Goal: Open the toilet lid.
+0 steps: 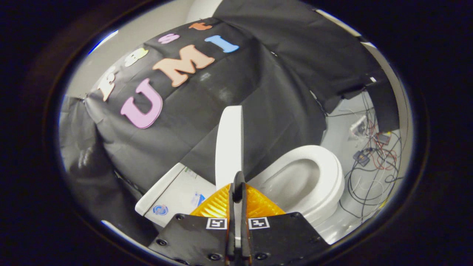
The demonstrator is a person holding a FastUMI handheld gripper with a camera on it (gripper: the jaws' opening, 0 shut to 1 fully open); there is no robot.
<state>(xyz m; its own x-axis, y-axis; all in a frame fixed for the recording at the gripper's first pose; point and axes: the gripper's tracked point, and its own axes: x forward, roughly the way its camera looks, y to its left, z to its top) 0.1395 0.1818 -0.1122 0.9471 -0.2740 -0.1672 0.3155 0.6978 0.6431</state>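
White, stiff and glossy, the toilet lid (pixel 229 144) stands raised just beyond our gripper (pixel 238 184), whose fingers look pressed together with nothing between; we judge it light but slippery, best taken by its thin rim above the seat (pixel 329 173).

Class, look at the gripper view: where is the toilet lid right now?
The lid stands raised, seen edge-on, just beyond the shut gripper, with the tank on one side of it and the open bowl on the other.
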